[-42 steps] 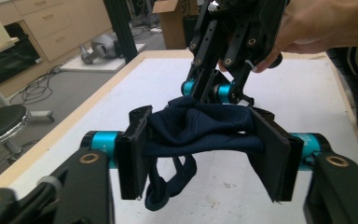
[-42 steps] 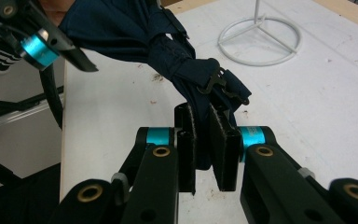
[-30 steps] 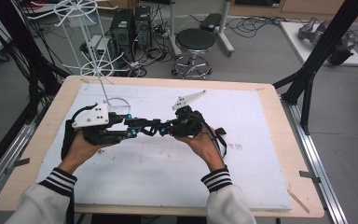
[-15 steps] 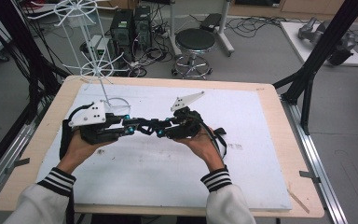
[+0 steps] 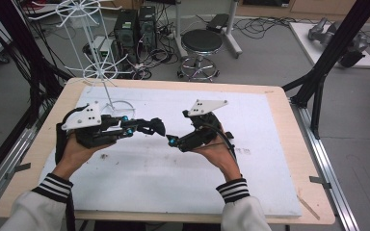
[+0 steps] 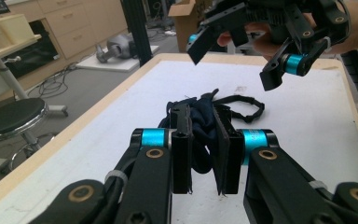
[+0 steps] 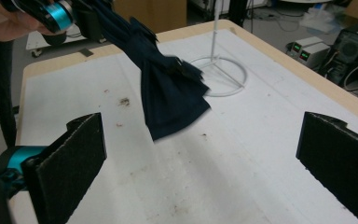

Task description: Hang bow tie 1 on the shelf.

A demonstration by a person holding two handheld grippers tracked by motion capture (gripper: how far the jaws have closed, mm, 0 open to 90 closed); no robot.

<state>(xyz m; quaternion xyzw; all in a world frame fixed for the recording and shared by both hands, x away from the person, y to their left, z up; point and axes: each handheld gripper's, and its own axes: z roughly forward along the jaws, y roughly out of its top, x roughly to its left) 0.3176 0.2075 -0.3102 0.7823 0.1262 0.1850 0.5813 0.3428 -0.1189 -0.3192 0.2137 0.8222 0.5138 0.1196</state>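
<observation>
A dark navy cloth piece, shaped like a bow tie (image 6: 200,116) with a thin black strap (image 6: 247,105), is pinched between the jaws of my left gripper (image 6: 201,140). In the high view that left gripper (image 5: 147,127) sits left of centre over the white board, with the cloth (image 5: 157,126) at its tip. In the right gripper view the cloth (image 7: 172,93) hangs loose above the board. My right gripper (image 7: 205,163) is wide open, empty, a short way from the cloth. The right gripper (image 5: 173,141) points left toward it.
A white wire stand (image 5: 101,72) rises at the back left, and its ring base (image 7: 219,74) rests on the white foam board (image 5: 173,192). Beyond the far table edge stand a black stool (image 5: 201,43) and computer cases. The board has some dirty specks.
The two grippers met at the cloth before. The right gripper has now opened, let go and drawn back to the right, leaving the cloth in the left gripper.
</observation>
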